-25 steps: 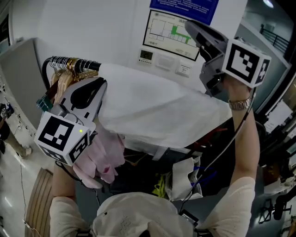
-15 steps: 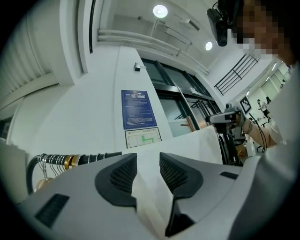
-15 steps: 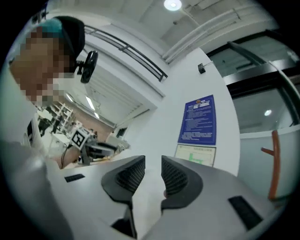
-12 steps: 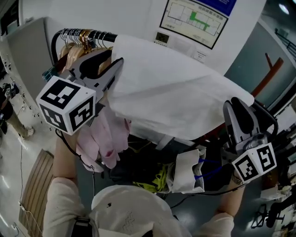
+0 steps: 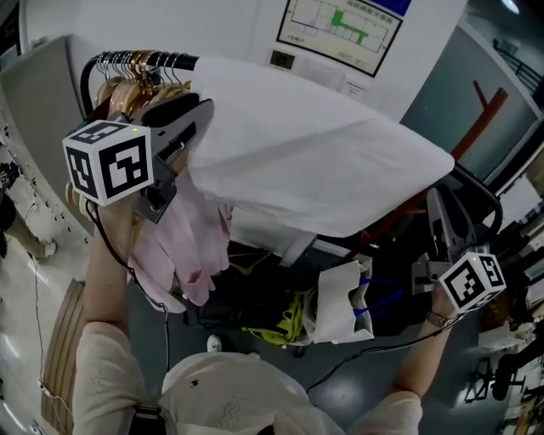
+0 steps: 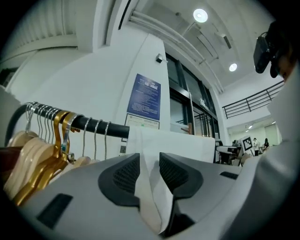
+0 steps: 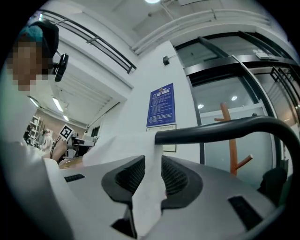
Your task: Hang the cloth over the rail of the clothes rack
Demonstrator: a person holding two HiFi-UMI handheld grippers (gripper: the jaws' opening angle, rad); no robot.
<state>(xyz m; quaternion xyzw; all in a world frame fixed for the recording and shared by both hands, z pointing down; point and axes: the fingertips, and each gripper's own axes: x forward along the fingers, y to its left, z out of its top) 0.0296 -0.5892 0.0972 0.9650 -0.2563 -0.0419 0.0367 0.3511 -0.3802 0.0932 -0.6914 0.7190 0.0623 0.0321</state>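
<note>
A white cloth (image 5: 314, 161) lies draped over the black rail (image 5: 166, 59) of the clothes rack and spreads to the right. My left gripper (image 5: 197, 119) sits at the cloth's left edge, just below the rail. In the left gripper view its jaws (image 6: 149, 161) stand apart, open, with a fold of cloth (image 6: 180, 145) loose between the pads and the rail (image 6: 93, 125) beyond. My right gripper (image 5: 442, 204) points up under the cloth's right corner. Its jaws (image 7: 153, 164) are open too, with a strip of cloth (image 7: 119, 147) hanging between them under the rail (image 7: 220, 129).
Gold and wooden hangers (image 5: 127, 72) crowd the rail's left end, with a pink garment (image 5: 183, 246) hanging below them. A white bag (image 5: 340, 302) and dark clutter lie under the rack. A wooden coat stand (image 5: 480, 110) rises at the right, and a wall chart (image 5: 340, 21) is behind.
My right gripper has dropped from high above the rail to low on the right side. The cloth has settled over the rail. The left gripper stayed at the cloth's left edge.
</note>
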